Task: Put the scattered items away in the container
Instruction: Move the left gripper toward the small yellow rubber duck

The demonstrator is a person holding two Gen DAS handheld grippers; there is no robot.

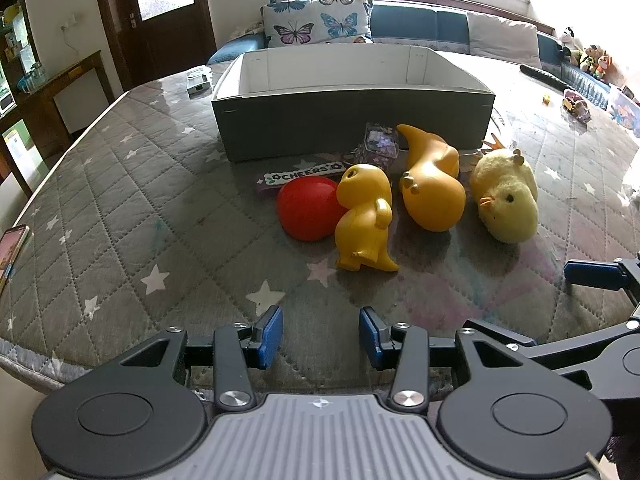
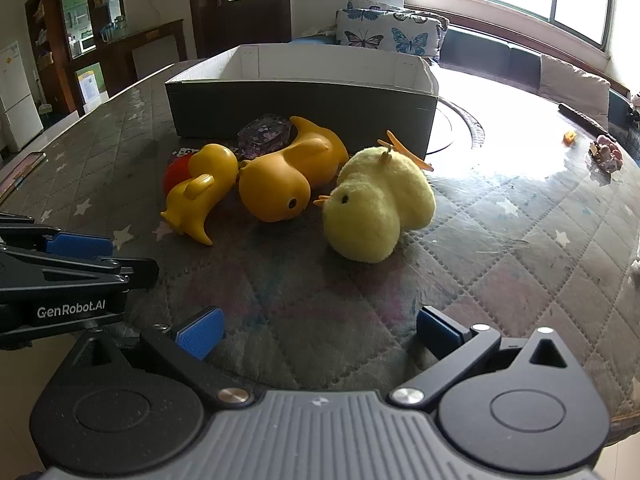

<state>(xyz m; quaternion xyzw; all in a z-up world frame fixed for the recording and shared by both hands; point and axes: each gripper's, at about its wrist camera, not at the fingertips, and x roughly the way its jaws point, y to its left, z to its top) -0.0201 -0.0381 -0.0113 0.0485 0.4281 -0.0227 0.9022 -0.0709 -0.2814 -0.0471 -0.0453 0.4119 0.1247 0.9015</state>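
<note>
Left gripper [image 1: 321, 336] fingers moderately apart, holding nothing, hovering over the quilted desk [image 1: 132, 208]. Right gripper [image 2: 318, 334] fingers wide apart, empty too. Ahead, clustered just before the grey box [image 1: 352, 120]: upright yellow dinosaur [image 1: 366, 220], toppled dinosaur [image 1: 432, 184], plush chick [image 1: 506, 196]. Red ball [image 1: 306, 208] partly hidden; "CHEERS" strip [image 1: 304, 172] partly covered.

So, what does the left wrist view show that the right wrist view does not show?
Only the left wrist view shows the CHEERS strip readable, a phone at the table's left edge and the whole red ball. Only the right wrist view shows the lying dinosaur's eye and a white fridge. Both show the grey box, the plush chick, the second dinosaur and both open grippers, left and right.
</note>
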